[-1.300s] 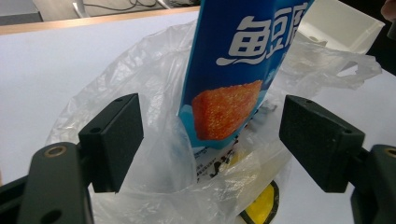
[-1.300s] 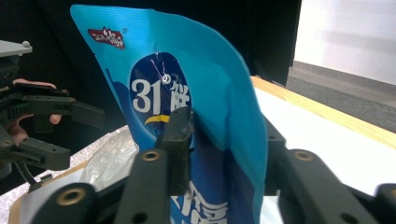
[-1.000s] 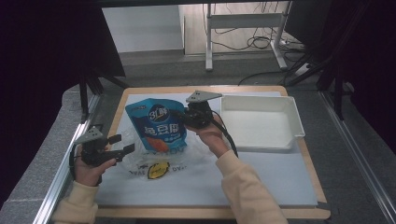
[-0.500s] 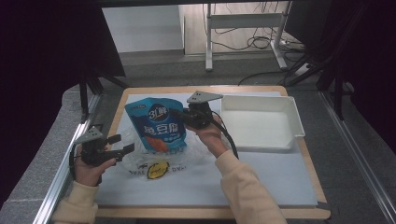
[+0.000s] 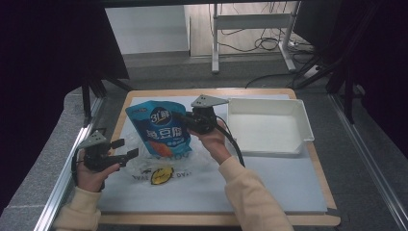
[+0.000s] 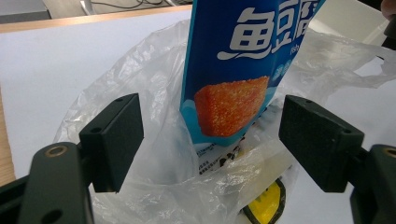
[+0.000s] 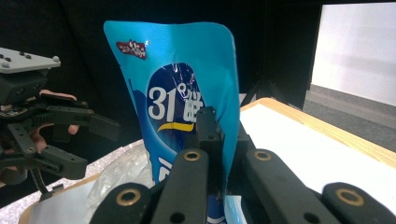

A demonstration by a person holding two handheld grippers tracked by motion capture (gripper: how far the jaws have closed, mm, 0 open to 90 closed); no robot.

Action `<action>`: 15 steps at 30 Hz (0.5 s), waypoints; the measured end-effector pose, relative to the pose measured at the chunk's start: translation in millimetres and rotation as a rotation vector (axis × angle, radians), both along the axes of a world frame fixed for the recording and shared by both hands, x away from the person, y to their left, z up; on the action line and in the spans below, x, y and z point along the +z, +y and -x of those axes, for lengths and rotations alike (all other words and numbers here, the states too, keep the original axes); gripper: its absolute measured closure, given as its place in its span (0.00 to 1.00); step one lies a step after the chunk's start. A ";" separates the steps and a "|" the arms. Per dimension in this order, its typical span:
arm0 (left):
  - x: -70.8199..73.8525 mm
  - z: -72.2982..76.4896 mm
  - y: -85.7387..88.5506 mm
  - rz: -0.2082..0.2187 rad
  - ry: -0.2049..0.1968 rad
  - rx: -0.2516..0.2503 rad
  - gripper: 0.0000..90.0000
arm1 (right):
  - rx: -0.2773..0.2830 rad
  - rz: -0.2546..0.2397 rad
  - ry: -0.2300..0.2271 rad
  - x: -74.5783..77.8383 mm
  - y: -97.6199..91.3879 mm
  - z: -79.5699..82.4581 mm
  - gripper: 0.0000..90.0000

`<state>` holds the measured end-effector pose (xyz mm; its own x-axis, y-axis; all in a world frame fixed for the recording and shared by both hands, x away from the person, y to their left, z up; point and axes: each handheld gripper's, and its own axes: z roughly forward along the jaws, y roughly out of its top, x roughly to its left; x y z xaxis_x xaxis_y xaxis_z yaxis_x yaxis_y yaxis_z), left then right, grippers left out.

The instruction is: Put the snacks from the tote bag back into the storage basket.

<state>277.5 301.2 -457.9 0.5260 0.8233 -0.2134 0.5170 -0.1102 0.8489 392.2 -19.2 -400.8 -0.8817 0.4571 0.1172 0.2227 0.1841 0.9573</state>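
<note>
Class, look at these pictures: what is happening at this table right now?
A person works with a two-jaw gripper in each hand. The right gripper is shut on the edge of a blue snack pouch, holding it upright with its bottom end in the mouth of a clear plastic bag lying on the white mat. The left gripper is open beside the bag, gripping nothing. A white tray sits at the right, with nothing in it.

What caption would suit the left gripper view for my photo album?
Open left gripper facing a blue snack pouch lowered into a clear plastic bag on white paper.
</note>
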 end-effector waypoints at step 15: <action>-2.3 -0.8 3.2 0.001 0.007 0.004 0.25 | 0.015 -0.032 0.001 2.8 9.4 2.1 0.99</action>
<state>278.3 304.5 -460.2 0.5211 0.8252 -0.2179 0.5237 -0.1075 0.8451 390.1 -9.8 -398.0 -0.8882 0.4398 0.1326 0.2213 0.1567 0.9625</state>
